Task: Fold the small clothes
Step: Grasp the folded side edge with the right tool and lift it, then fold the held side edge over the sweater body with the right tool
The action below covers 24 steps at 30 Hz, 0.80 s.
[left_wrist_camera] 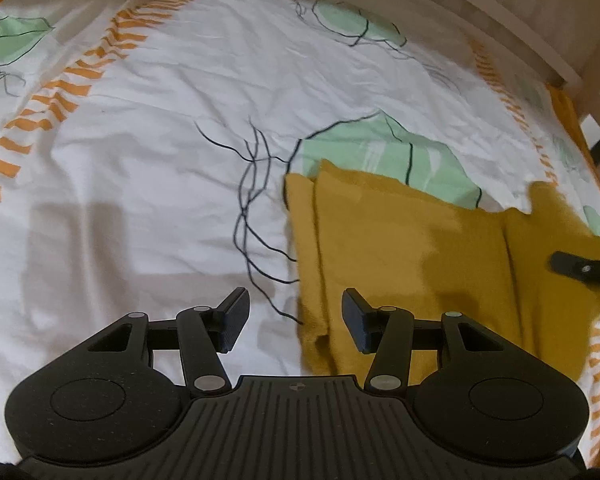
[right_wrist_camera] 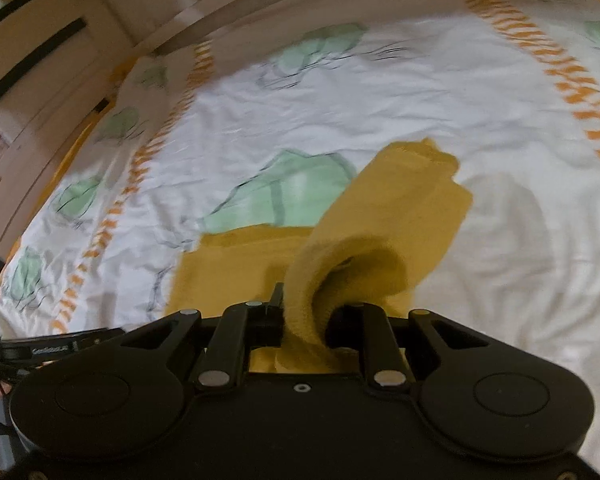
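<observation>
Meanwhile, we kept our left gripper (left_wrist_camera: 294,320) spread wide with nothing between its fingers, hovering low over the near left edge of the mustard garment (left_wrist_camera: 412,256), which lay on the white bedsheet (left_wrist_camera: 140,184) with its green leaf prints and orange dashes. Our right gripper (right_wrist_camera: 306,320) was clamped on a bunched fold of that garment (right_wrist_camera: 380,236), lifting part of it off the sheet (right_wrist_camera: 500,240) while the rest stayed flat. A wooden bed frame (left_wrist_camera: 500,12) ran along the far edge.
</observation>
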Each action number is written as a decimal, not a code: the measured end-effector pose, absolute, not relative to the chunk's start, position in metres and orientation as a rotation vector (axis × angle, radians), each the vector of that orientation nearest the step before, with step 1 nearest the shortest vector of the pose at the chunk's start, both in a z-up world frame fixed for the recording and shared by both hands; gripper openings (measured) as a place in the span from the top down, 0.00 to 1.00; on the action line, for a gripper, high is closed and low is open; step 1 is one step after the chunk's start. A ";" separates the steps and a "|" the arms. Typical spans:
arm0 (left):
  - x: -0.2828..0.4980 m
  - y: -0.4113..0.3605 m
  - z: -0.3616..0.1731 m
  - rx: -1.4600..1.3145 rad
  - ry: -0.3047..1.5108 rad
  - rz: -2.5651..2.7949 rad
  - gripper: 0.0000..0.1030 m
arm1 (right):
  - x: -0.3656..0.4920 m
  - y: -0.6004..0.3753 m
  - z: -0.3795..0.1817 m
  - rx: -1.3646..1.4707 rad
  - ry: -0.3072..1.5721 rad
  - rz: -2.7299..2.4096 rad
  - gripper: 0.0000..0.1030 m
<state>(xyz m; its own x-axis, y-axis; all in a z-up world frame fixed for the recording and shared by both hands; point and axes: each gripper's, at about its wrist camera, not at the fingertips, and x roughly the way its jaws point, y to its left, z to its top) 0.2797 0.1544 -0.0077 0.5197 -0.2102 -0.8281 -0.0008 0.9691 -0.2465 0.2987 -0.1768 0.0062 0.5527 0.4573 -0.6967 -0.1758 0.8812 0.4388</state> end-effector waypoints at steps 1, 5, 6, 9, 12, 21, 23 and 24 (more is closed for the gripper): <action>0.279 0.157 -0.007 -0.236 1.016 -0.129 0.52 | 0.299 -0.165 0.005 0.329 0.919 0.393 0.74; 0.278 0.167 -0.003 -0.249 1.004 -0.122 0.52 | 0.300 -0.121 -0.004 0.289 0.932 0.425 0.74; 0.278 0.169 -0.003 -0.246 1.002 -0.118 0.52 | 0.300 -0.112 -0.007 0.287 0.936 0.431 0.74; 0.278 0.174 -0.003 -0.247 1.002 -0.107 0.52 | 0.300 -0.085 -0.017 0.244 0.958 0.435 0.74; 0.280 0.181 -0.005 -0.265 1.008 -0.102 0.52 | 0.298 -0.065 -0.024 0.183 0.966 0.420 0.74; 0.282 0.190 -0.005 -0.309 1.010 -0.095 0.52 | 0.297 -0.024 -0.027 0.108 0.943 0.422 0.74; 0.282 0.190 -0.005 -0.308 1.011 -0.093 0.52 | 0.300 -0.014 -0.030 0.079 0.943 0.404 0.71; 0.282 0.191 -0.005 -0.307 1.012 -0.092 0.52 | 0.302 -0.010 -0.033 0.071 0.953 0.397 0.69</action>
<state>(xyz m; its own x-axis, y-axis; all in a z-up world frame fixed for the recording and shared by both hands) 0.2824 0.1908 -0.0054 0.5307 -0.2168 -0.8194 -0.0659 0.9533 -0.2949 0.3022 -0.0101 -0.0333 0.5126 0.3609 -0.7791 -0.2993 0.9256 0.2318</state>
